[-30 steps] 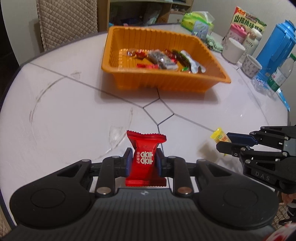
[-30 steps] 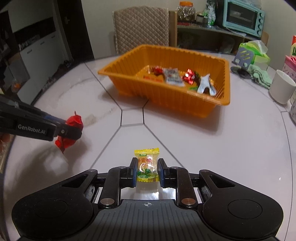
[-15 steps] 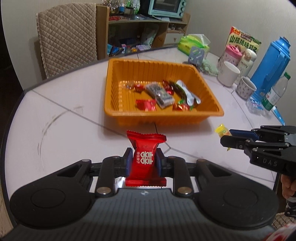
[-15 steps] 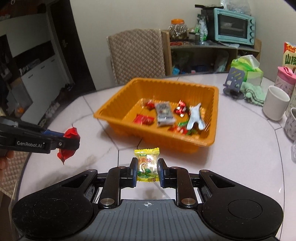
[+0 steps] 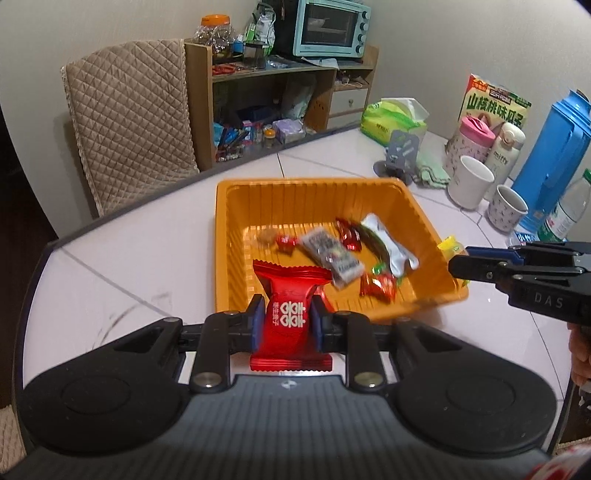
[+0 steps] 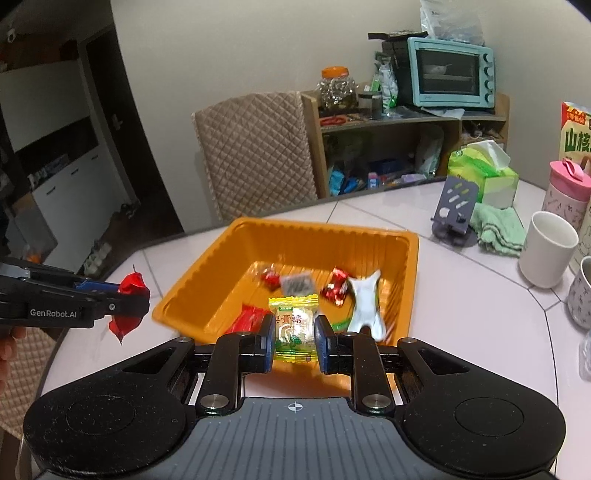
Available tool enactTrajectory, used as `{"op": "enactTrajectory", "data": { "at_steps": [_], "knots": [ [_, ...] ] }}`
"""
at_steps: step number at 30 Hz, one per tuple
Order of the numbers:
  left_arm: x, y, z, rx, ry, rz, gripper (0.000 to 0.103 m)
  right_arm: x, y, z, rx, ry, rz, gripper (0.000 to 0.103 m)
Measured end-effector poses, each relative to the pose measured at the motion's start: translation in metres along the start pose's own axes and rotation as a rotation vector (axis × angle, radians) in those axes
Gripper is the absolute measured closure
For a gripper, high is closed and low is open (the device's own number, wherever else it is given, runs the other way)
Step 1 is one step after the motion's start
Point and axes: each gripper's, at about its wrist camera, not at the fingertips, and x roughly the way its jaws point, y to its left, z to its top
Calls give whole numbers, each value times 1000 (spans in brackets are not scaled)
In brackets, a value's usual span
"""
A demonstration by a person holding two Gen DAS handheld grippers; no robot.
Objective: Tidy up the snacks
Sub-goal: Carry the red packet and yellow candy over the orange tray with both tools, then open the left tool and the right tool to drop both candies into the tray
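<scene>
My left gripper [image 5: 287,321] is shut on a red candy packet [image 5: 290,314] with white characters, held above the near rim of the orange tray [image 5: 223,236]. It also shows in the right wrist view [image 6: 127,306], at the tray's left. My right gripper [image 6: 294,339] is shut on a yellow and green candy [image 6: 294,325], held above the tray's near edge [image 6: 177,302]. In the left wrist view the right gripper [image 5: 458,264] holds the yellow candy [image 5: 448,246] by the tray's right rim. Several wrapped snacks [image 5: 332,254] lie in the tray.
At the table's right stand a white mug [image 5: 469,181], a patterned cup [image 5: 506,206], a pink bottle [image 5: 467,142], a blue thermos [image 5: 554,147], a water bottle [image 5: 565,214], a tissue pack [image 5: 391,120] and a phone stand [image 5: 400,155]. A quilted chair [image 5: 129,122] and a shelf with an oven [image 5: 321,27] stand behind.
Both grippers have risen and moved forward with their candies, from above the bare table to the tray's near edge. The tray now lies directly ahead and below.
</scene>
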Motion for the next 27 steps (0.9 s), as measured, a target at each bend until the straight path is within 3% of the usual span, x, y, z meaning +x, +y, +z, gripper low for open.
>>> {"op": "enactTrajectory", "data": {
  "at_steps": [14, 27],
  "knots": [
    [49, 8, 49, 4, 12, 18, 80, 43, -22, 23, 59, -11, 7, 80],
    [96, 7, 60, 11, 69, 28, 80, 72, -39, 26, 123, 7, -14, 80]
  ]
}}
